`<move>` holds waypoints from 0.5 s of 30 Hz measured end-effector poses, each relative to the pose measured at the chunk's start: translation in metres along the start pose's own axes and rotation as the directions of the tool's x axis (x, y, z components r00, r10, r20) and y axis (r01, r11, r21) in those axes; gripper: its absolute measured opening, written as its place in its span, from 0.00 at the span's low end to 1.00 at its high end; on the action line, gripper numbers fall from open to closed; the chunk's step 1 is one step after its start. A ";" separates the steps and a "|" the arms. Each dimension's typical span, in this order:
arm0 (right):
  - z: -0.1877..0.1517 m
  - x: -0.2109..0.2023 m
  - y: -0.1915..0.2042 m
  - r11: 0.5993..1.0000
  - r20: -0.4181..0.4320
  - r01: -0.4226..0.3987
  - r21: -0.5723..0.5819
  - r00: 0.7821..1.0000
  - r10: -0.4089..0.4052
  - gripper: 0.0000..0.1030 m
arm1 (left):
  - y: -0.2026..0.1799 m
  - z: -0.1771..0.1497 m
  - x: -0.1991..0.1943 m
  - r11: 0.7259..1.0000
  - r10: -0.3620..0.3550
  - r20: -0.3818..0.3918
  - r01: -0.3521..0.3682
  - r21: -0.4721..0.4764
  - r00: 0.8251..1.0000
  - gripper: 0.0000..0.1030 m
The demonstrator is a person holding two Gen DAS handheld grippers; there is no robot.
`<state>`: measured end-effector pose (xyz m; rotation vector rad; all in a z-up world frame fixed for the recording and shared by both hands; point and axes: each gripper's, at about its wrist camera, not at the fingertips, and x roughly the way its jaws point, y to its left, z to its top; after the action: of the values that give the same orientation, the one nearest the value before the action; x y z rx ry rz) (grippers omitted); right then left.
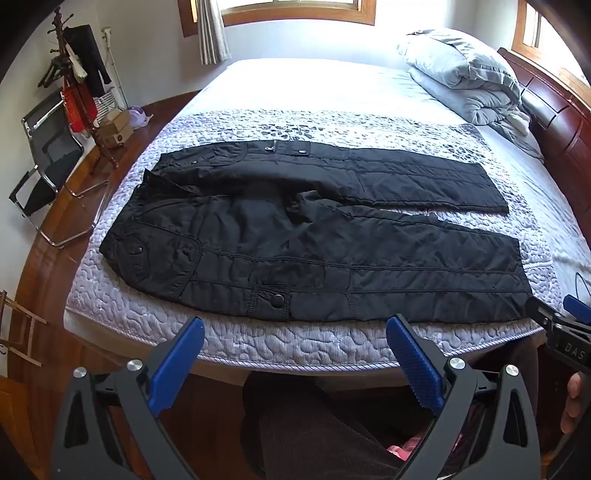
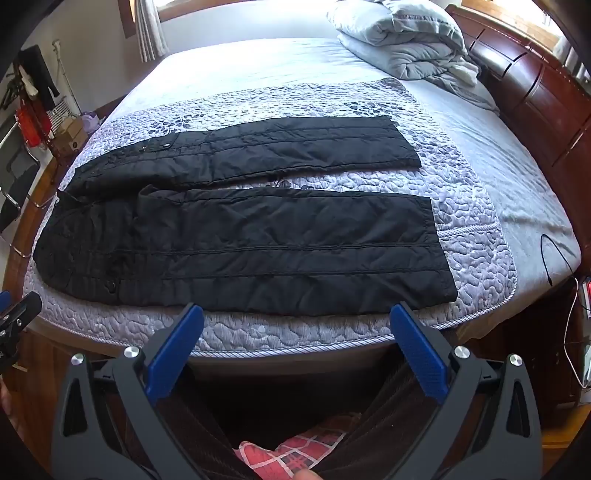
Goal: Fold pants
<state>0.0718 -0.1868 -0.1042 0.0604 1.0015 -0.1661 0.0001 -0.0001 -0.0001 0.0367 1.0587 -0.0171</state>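
2 grippers hang side by side just off the near edge of the bed, both short of the cloth. The left gripper (image 1: 295,325) has its blue-padded fingers (image 1: 177,365) spread wide apart with nothing between them; below it a dark-clad leg of the person shows. The right gripper (image 2: 297,312) is likewise spread wide and holds nothing, and its tip also appears at the right edge of the left wrist view. Beneath it lie the person's dark legs and a red-and-white checked slipper (image 2: 295,450).

Past the fingertips comes the mattress edge, covered by a lilac quilted bedspread (image 1: 295,343) with a pebble pattern. On it the black quilted pants (image 1: 314,240) lie flat and unfolded, lengthwise along the near edge, waist to the left and cuffs to the right. The 2 legs are parted in a narrow V: the near leg runs close to the mattress edge, the far leg lies beyond it, with a strip of bedspread showing between them toward the cuffs. Snap buttons show on the pockets.

Farther back on the right, a folded grey duvet (image 1: 461,74) rests against the dark wooden headboard (image 1: 554,122). To the left, on the wooden floor, stand a folding chair (image 1: 48,166) and a coat rack (image 1: 74,81) hung with clothes. Windows with a curtain (image 1: 212,29) close the far wall.
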 end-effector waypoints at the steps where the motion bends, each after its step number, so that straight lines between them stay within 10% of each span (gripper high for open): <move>1: 0.000 0.000 0.000 1.000 0.002 -0.001 0.001 1.000 0.001 0.98 | 0.000 0.000 0.000 1.000 -0.001 0.003 0.001 0.000 1.000 0.97; 15: -0.005 0.003 -0.001 1.000 -0.002 -0.002 0.001 1.000 0.002 0.98 | -0.002 0.003 -0.003 1.000 0.008 0.004 -0.008 0.000 1.000 0.97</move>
<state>0.0695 -0.1872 -0.1093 0.0626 1.0030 -0.1648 0.0014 -0.0022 0.0035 0.0412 1.0544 -0.0098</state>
